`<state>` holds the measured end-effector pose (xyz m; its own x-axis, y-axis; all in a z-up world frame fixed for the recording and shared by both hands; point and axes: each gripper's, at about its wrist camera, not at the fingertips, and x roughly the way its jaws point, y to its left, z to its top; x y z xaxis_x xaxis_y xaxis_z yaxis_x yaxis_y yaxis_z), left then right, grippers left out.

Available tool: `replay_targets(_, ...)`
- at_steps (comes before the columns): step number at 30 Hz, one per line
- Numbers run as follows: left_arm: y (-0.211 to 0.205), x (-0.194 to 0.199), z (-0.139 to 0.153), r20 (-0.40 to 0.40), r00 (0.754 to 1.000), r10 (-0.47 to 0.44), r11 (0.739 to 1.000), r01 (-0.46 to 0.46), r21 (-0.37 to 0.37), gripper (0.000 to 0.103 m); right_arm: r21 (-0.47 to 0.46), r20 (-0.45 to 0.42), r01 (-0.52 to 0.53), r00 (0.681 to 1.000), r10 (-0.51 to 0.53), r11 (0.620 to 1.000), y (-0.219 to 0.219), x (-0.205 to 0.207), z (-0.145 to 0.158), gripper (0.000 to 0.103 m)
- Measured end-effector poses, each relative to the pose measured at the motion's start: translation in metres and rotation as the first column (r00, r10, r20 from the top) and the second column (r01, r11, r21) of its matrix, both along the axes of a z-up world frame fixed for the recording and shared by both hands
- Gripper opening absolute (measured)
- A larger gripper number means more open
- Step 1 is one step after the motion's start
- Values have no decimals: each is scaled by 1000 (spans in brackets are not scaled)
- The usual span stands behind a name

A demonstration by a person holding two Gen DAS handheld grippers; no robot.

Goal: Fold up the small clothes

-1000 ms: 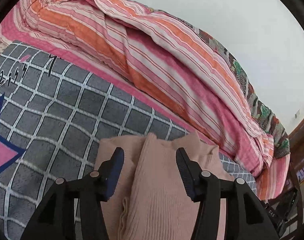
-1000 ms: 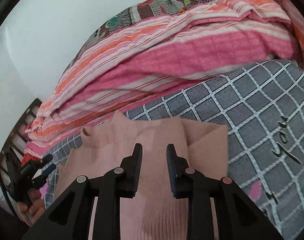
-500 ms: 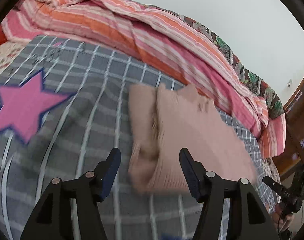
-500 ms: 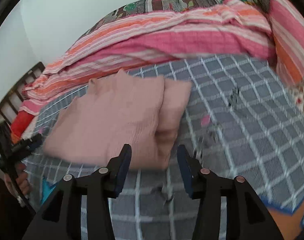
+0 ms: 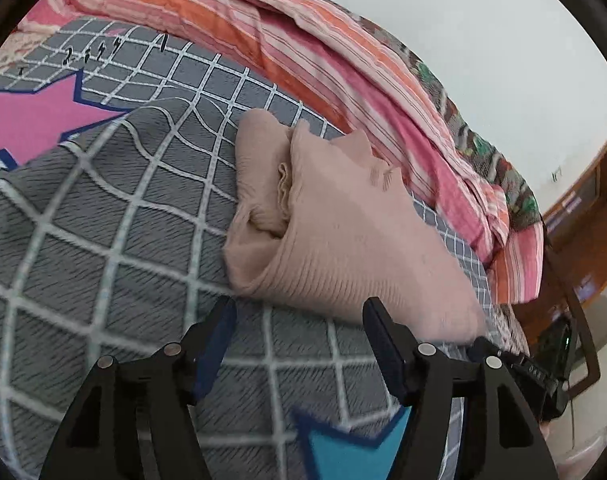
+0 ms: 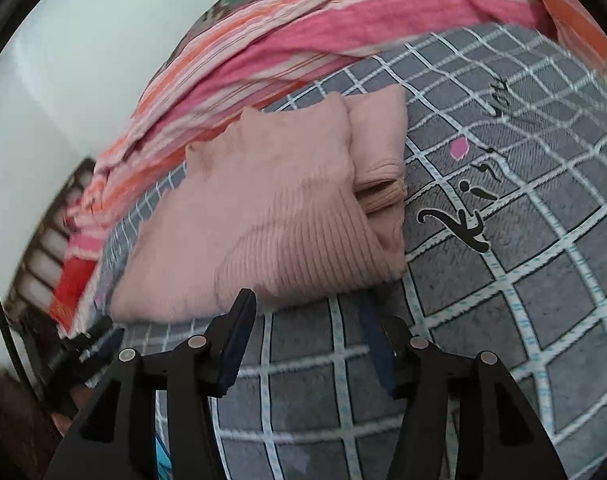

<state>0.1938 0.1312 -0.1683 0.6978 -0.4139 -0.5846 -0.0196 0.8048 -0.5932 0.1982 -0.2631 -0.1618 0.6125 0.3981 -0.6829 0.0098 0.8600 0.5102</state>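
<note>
A pale pink ribbed knit garment (image 5: 343, 232) lies folded on the grey checked bed cover (image 5: 103, 220). Its sleeve is tucked under at one side. My left gripper (image 5: 299, 312) is open and empty, just short of the garment's near edge. The garment also shows in the right wrist view (image 6: 275, 216). My right gripper (image 6: 307, 304) is open and empty, its fingertips at the garment's near edge. The other gripper (image 6: 95, 344) shows at the left in the right wrist view.
A bunched pink and orange striped quilt (image 5: 343, 64) lies along the far side of the bed, against a white wall. The cover (image 6: 523, 240) has a pink star (image 5: 35, 116) and black figures. Wooden furniture (image 5: 583, 200) stands at the right.
Both grippers have drawn back from the garment, from over it to its near edge. The right jaws have opened wider. The garment lies released and folded on the cover.
</note>
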Motion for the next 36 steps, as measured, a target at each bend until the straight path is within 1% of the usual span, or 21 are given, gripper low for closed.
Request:
replay_targets(3, -5, 12, -1, 2, 1000, 14, 1000, -14, -27, 62, 26, -2, 13, 1000, -13, 1000, -1, 8, -2, 54)
replay_targets(5, -8, 20, -2, -9, 1000, 26, 999, -27, -27, 61, 41, 0, 24, 1000, -24, 999, -2, 13, -2, 54)
replay_targets(8, -9, 28, -3, -15, 998, 58, 998, -58, -26, 54, 48, 0, 49, 999, -49, 998, -4, 21, -3, 50)
replay_targets(10, -8, 32, -6, -25, 996, 87, 995, -88, -40, 46, 50, -3, 63, 998, -62, 997, -5, 28, -4, 46)
replay_targets(11, -7, 33, -7, -26, 995, 98, 994, -99, -45, 45, 58, -8, 74, 997, -74, 996, -6, 32, -5, 41)
replay_targets(12, -6, 34, -8, -28, 994, 110, 993, -111, -45, 41, 71, -12, 87, 996, -87, 994, -8, 35, -7, 34)
replay_targets(13, -6, 35, -9, -33, 992, 121, 991, -122, -45, 35, 80, -17, 98, 995, -97, 992, -10, 37, -9, 29)
replay_targets(14, -4, 35, -9, -35, 992, 124, 991, -126, -47, 31, 88, -23, 108, 994, -107, 990, -11, 40, -10, 16)
replay_targets(15, -3, 35, -10, -40, 991, 126, 990, -129, -58, 20, 100, -26, 109, 994, -107, 989, -13, 43, -12, 13)
replay_targets(16, -1, 35, -12, -44, 991, 126, 989, -129, -75, 15, 108, -18, 111, 994, -109, 988, -13, 43, -11, 12)
replay_targets(17, 2, 33, -13, -44, 991, 128, 987, -131, -94, 13, 106, -7, 113, 994, -113, 988, -14, 41, -10, 10)
replay_targets(19, 2, 28, -10, -30, 991, 132, 987, -134, -91, 10, 90, 14, 112, 993, -114, 990, -13, 36, -5, 9)
replay_targets(22, -2, 18, -2, -4, 991, 131, 990, -131, -60, 10, 86, 47, 117, 992, -121, 989, -13, 25, 5, 8)
replay_targets(27, -2, -4, 10, 21, 991, 132, 988, -130, -79, 10, 111, 75, 117, 989, -126, 987, -16, 2, 21, 8)
replay_targets(31, -6, -36, 16, 37, 991, 126, 990, -123, -73, 9, 103, 90, 103, 990, -112, 989, -17, -25, 29, 8)
replay_targets(36, -12, -83, 12, 43, 992, 115, 992, -112, -64, 9, 73, 102, 81, 991, -88, 994, -22, -65, 31, 8)
